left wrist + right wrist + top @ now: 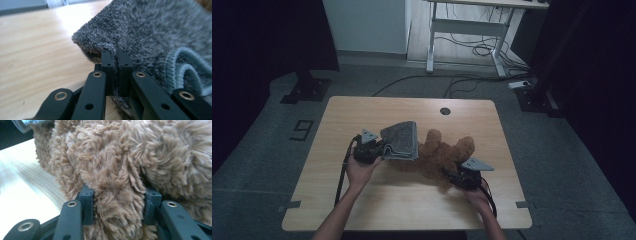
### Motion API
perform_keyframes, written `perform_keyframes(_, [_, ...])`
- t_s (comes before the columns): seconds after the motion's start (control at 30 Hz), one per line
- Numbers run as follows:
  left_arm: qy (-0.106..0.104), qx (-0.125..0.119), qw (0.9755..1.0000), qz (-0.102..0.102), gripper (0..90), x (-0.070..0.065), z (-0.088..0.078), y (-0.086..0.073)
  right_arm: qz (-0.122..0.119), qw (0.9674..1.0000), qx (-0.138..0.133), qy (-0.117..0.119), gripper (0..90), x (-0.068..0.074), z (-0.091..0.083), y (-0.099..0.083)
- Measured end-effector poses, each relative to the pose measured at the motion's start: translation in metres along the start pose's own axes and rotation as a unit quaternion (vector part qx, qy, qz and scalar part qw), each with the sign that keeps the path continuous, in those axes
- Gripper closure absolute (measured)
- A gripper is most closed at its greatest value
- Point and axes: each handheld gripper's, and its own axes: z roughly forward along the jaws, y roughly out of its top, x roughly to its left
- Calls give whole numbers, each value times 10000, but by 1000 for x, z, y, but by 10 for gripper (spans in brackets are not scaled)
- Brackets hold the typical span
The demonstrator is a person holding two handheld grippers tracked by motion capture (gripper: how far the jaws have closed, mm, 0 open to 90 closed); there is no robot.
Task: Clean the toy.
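Left gripper [115, 53] jaws pinch the grey fleece cloth [401, 140]; right gripper [119, 195] jaws clasp the brown teddy bear [439, 155]. Risk: thin edge grip slipping free.

Towel [402, 140] left of plush bear [444, 155]

Both forearms are bare, no sleeves showing. The left gripper [371, 148] and right gripper [466, 175] are black, blocky units — each topped by a grey three-cornered plate and trailing a dark cable. Their jaws are flat black links with brass-ringed pivots and small round holes — matte, square-tipped pads.
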Motion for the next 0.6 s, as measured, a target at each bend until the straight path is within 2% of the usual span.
perform_keyframes(0.1, [-239,-171,9994,169,857,-20,-3,17,-18,10000,25,-20,552,0,0,0])
perform_keyframes(0.2, [-479,-248,9978,388,857,-46,-1,31,-31,10000,17,-39,551,0,0,0])
perform_keyframes(0.3, [-662,-209,9960,556,856,-69,8,39,-22,10000,20,-34,549,-1,0,0])
perform_keyframes(0.4, [-657,-27,9952,730,853,-87,28,38,-25,10000,35,-32,548,-1,0,0])
perform_keyframes(0.5, [-412,147,9946,936,854,-93,47,30,-61,10000,43,-64,545,-1,0,0])
perform_keyframes(0.6, [-398,137,9957,825,855,-82,48,24,-58,9999,50,-67,545,-1,0,0])
